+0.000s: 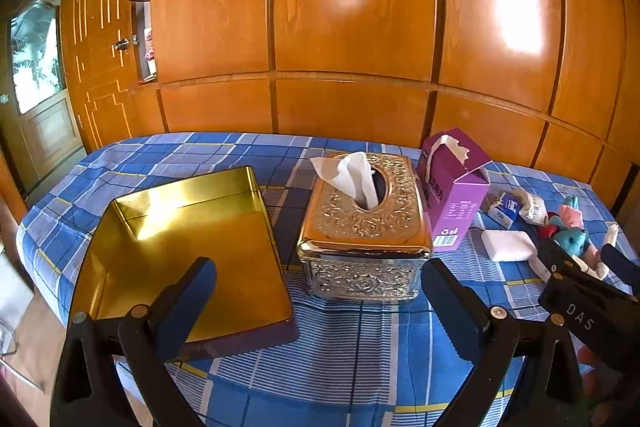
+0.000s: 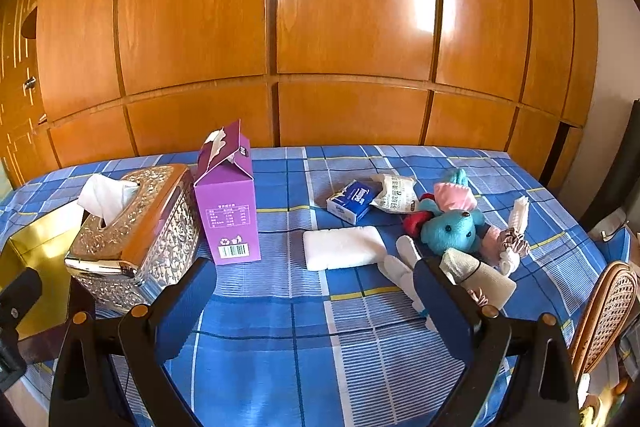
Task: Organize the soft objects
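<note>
Soft items lie in a group on the blue checked cloth: a teal plush toy (image 2: pixel 450 227) with pink ears, a white sponge pad (image 2: pixel 343 247), a blue tissue pack (image 2: pixel 352 201), a crinkled white packet (image 2: pixel 394 198) and white socks (image 2: pixel 404 273). An empty gold tin (image 1: pixel 188 247) lies open at the left. My left gripper (image 1: pixel 318 287) is open and empty, in front of the silver tissue box (image 1: pixel 364 227). My right gripper (image 2: pixel 316 291) is open and empty, just short of the sponge pad and the socks; it also shows in the left wrist view (image 1: pixel 584 267).
A purple carton (image 2: pixel 228 203) stands beside the silver tissue box (image 2: pixel 136 231). Wooden wardrobe panels (image 2: pixel 352 27) rise behind the table. A wicker chair back (image 2: pixel 604 311) stands at the right edge. A door (image 1: pixel 40 83) is at far left.
</note>
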The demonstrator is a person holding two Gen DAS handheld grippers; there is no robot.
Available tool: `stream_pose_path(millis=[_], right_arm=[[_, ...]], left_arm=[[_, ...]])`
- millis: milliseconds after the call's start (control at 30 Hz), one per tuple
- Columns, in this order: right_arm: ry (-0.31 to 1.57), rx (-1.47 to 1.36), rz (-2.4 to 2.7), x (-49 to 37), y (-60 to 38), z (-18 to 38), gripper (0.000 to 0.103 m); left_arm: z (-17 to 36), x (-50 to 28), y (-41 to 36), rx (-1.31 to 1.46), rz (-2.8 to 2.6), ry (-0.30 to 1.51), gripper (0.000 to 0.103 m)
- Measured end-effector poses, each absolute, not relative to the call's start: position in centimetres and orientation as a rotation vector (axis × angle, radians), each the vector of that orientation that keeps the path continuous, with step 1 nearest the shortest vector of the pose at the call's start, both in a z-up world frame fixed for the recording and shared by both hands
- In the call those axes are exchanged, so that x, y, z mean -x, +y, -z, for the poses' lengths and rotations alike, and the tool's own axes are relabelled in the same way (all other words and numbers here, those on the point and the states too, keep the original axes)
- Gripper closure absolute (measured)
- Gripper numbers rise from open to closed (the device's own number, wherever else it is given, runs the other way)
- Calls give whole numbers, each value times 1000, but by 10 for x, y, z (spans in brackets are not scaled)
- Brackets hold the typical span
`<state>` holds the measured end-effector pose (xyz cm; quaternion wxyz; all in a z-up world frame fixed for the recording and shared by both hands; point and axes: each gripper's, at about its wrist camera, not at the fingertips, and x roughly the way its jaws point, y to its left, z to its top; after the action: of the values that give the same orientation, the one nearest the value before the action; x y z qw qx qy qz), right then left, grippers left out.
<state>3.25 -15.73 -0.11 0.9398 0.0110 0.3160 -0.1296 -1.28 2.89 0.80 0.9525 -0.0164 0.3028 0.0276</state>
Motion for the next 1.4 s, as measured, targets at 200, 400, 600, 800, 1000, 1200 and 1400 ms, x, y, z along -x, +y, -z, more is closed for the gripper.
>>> stream_pose_path(millis=[200,400,600,800,1000,1200,1400], right_arm=[[655,-24,262,-33,-157,4,3],[678,-50,264,-37,-163,9,3],[691,-67,263,-39,-166,13,3],[699,-66,257,-41,-166,15,3],[710,-75,267,-43,-171,18,3],[716,-76,272,-45,-174,20,3],[719,-73,268,-45,-174,21,3]], left_arm=[[-8,13,31,34,-63,616,0],[-10,12,33,36,-67,619,0],[-14,15,43,41,-80,610,0],[-12,16,49,35,-100,625,0],[-9,15,57,48,-122,637,0],[-7,14,60,53,-127,645,0],[-5,12,59,46,-121,654,0]])
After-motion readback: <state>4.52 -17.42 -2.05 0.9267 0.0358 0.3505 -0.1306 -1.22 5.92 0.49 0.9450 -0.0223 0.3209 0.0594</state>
